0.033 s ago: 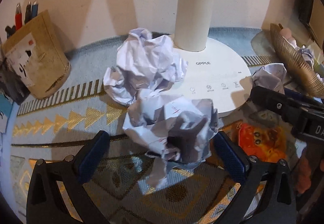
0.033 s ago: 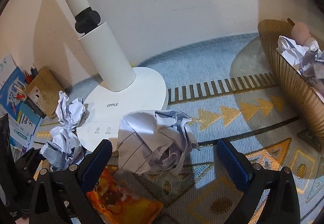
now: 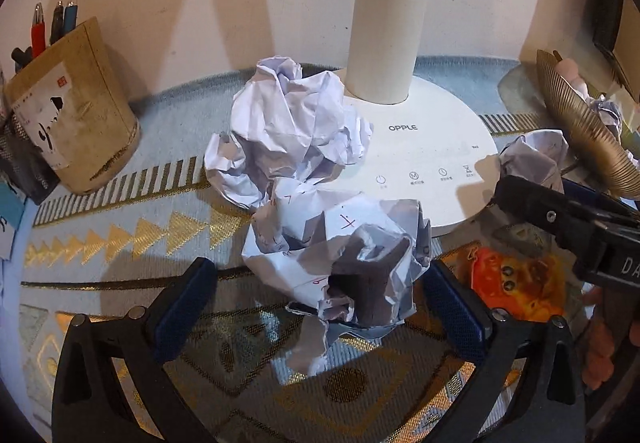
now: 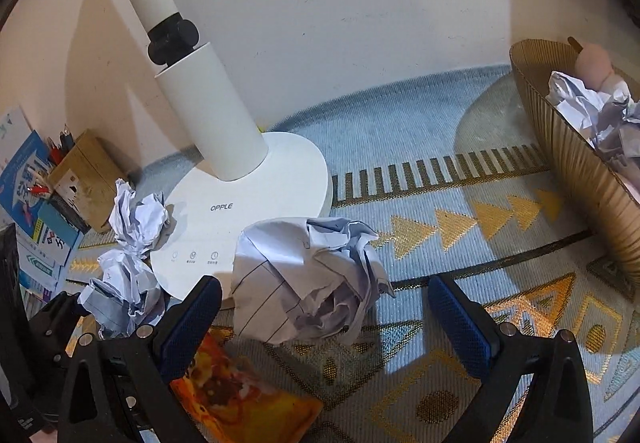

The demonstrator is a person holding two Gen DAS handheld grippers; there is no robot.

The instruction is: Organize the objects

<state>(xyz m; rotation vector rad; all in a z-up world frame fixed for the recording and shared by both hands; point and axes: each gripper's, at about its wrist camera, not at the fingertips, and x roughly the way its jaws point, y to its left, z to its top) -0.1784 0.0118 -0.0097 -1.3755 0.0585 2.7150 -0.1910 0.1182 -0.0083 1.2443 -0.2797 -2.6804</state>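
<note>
**A:** Start with the biggest thing. What are you working on?

**B:** You have a blue woven mat [image 4: 420, 131] with gold triangles and stripes covering the table, up against a pale wall. On it stands a white OPPLE desk lamp [image 3: 420, 147], its round base flat and its thick column rising from the back of the base.

**A:** And to your right?

**B:** A ribbed gold bowl [image 4: 568, 147] sits at the right edge of the mat. It holds crumpled paper already, plus something pink I cannot identify.

**A:** Left side?

**B:** A tan pen holder [image 3: 76, 111] with pens stands near the wall.

**A:** Where are the loose paper balls?

**B:** You have three. The large paper ball [image 3: 292, 127] lies against the left edge of the lamp base. The marked paper ball [image 3: 340, 259], with red pen strokes, lies just in front of it, between the blue pads of your left gripper [image 3: 320, 307]. Its jaws are spread wide and neither pad presses the paper.

**A:** The third?

**B:** The lined paper ball [image 4: 308, 279] rests at the front of the lamp base, between the fingers of your right gripper [image 4: 324, 317], also wide apart and gripping nothing.

**A:** Anything smaller?

**B:** An orange snack packet [image 4: 240, 399] lies flat under your right gripper's left finger.
</note>
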